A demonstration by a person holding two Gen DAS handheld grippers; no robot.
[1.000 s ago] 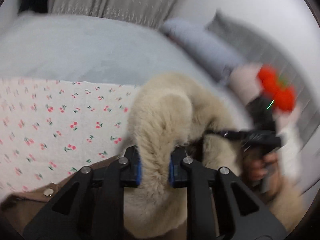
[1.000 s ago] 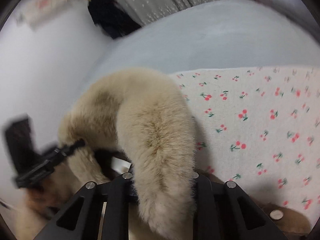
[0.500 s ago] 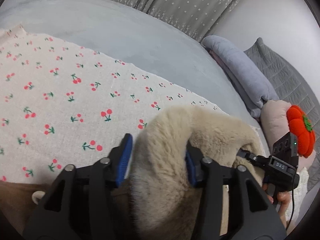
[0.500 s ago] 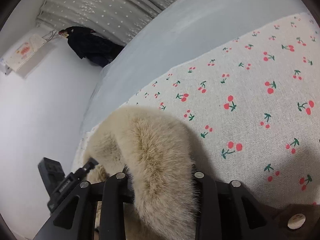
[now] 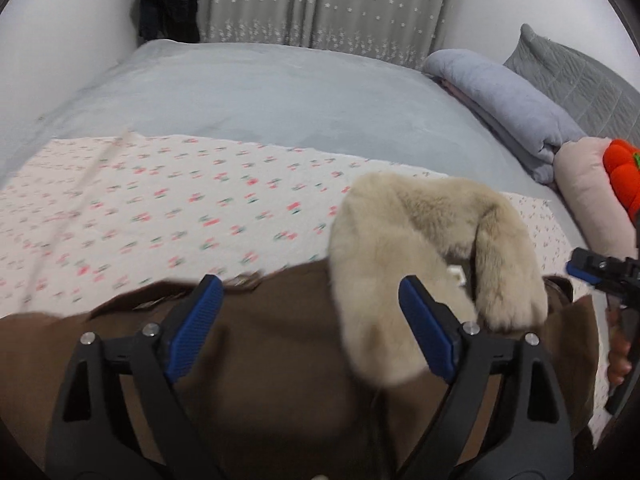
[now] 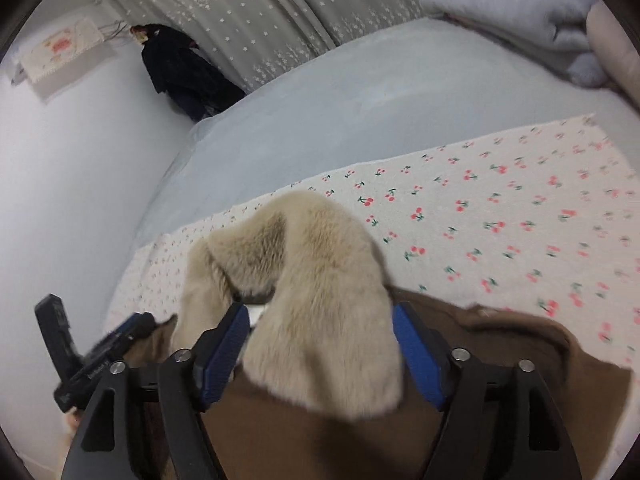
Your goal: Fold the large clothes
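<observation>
Letting go: left gripper [image 5: 310, 322] and right gripper [image 6: 320, 350] just opening wide, holding nothing, fur collar [image 6: 316, 280] lying loose on brown coat [image 5: 280, 360]; worth smoothing before folding.

A home bedroom, this was: a bed [image 5: 260, 92] under a cherry-print cloth [image 5: 160, 208], pillows [image 5: 504, 92] stacked at its head, star-patterned curtains [image 5: 328, 0] behind.
</observation>
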